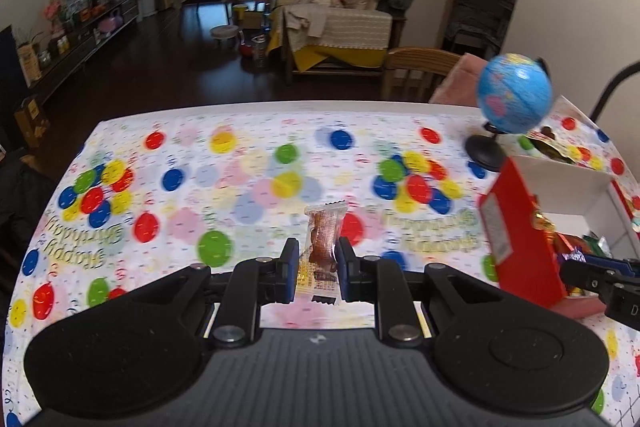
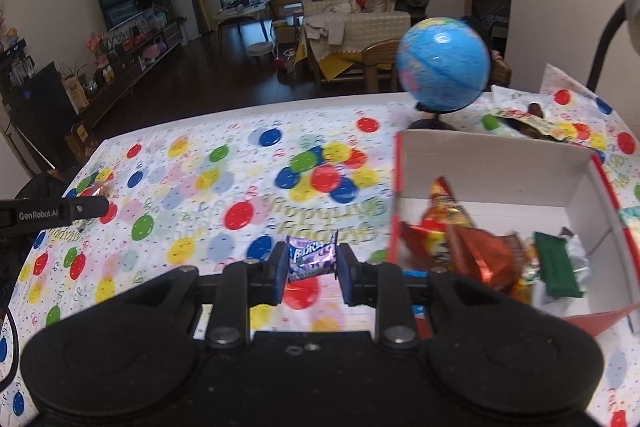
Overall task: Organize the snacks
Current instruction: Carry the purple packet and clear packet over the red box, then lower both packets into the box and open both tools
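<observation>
The left gripper (image 1: 318, 269) pinches a clear-wrapped brown snack (image 1: 322, 247) between its blue pads; the packet stands upright, its crimped top sticking up past the fingertips, lifted clear of the tablecloth (image 1: 240, 195). To its right, close by, is the red box (image 1: 516, 227), whose near red wall faces this gripper; the other gripper's tip shows at the box's near corner.

The right gripper (image 2: 313, 267) is closed on a purple candy (image 2: 311, 255), the wrapper crumpled between the pads and its twisted ends poking up. It hangs above the cloth, just left of the box (image 2: 496, 171). Inside the box, against its white walls, lie several wrappers: a red-orange bag (image 2: 444, 211), a copper foil packet (image 2: 484, 259) and a green bar (image 2: 558, 267), all bunched toward the near end.

Behind the box stands a blue globe (image 2: 444, 63) on a black base, with an opened wrapper (image 2: 528, 121) on the cloth to its right.
</observation>
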A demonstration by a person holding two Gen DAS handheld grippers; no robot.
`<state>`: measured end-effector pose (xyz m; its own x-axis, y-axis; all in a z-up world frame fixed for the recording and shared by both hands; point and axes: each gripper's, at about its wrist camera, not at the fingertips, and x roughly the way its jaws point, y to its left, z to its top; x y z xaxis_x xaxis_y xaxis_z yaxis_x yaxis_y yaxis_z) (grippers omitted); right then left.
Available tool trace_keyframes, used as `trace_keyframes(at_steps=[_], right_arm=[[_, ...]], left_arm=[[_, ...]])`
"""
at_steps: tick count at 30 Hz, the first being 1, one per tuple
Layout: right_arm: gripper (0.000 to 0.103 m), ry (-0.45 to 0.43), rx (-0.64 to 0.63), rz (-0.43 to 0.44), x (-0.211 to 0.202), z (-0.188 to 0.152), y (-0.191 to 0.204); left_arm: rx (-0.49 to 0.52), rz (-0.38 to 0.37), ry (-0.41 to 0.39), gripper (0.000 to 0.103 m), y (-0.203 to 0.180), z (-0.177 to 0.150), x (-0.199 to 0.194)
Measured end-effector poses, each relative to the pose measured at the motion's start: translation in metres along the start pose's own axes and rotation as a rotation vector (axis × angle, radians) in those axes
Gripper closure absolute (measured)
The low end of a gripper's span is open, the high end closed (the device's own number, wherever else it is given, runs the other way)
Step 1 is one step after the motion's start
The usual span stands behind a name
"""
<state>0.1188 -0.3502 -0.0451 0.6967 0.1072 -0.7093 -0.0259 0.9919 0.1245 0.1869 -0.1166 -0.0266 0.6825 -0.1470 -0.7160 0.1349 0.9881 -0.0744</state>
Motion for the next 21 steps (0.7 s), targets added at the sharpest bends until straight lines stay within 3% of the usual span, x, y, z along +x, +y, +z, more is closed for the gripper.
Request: trace_keyframes(at_steps=[10, 21], right_arm=[[0.079, -0.037, 0.055, -0.020, -0.020, -0.005, -0.061], [0.079, -0.044, 0.110, -0.099, -0.025, -0.006, -0.124]], left_arm=[[0.098, -0.061, -0.004, 0.084, -0.086, 0.009, -0.003], [0.199, -0.149, 0.029, 0.084, -0.170, 0.013, 0.022]])
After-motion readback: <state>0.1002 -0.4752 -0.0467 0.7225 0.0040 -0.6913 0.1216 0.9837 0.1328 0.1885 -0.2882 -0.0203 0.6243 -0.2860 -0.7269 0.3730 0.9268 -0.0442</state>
